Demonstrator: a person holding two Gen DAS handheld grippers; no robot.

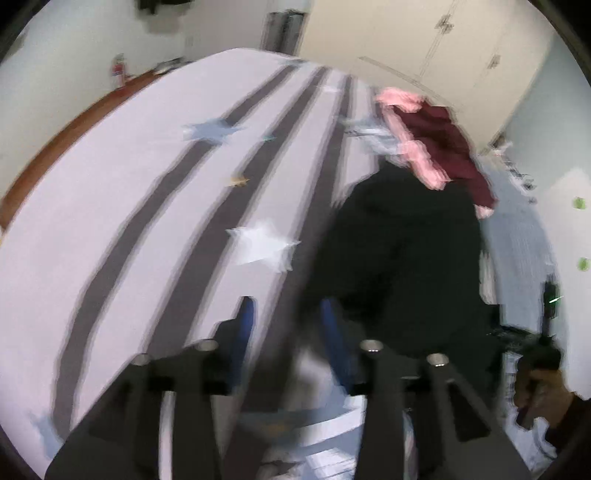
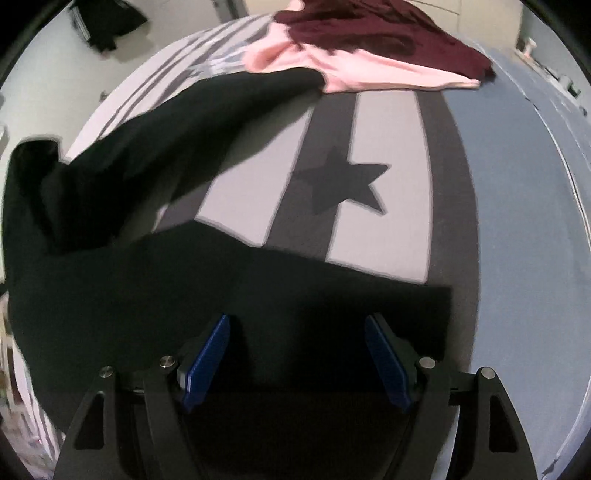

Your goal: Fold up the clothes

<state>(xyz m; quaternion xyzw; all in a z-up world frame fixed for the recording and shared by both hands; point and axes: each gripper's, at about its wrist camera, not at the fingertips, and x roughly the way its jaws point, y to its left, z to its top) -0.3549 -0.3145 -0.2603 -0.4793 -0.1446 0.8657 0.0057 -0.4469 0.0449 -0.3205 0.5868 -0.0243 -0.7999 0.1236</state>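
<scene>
In the left wrist view, which is smeared by motion blur, the left gripper (image 1: 286, 317) stands with its blue pads (image 1: 243, 325) parted and nothing between them; below them lies the striped bed cover (image 1: 110, 192), pale with dark bands and printed stars. The black garment (image 1: 402, 266) spreads over the right side of the bed, its near edge just beside the right-hand pad. Beyond it, at the far end of the bed, a pink garment (image 1: 417, 155) and a maroon garment (image 1: 454, 147) lie heaped together, the maroon one on top. At the lower right edge a hand (image 1: 535, 387) grips the dark handle of the other tool.

In the right wrist view the picture is sharper. The right gripper (image 2: 297, 347) hangs over the black garment (image 2: 184, 288) with its blue pads (image 2: 207, 358) apart; no cloth sits between them, and the fabric lies flat underneath. One black sleeve (image 2: 221, 107) stretches away toward the pink garment (image 2: 332, 66), and its end touches that heap. The maroon garment (image 2: 369, 33) lies on the pink one. A dark star (image 2: 343, 181) shows on the bed cover (image 2: 391, 155) beyond the black cloth's edge.
</scene>
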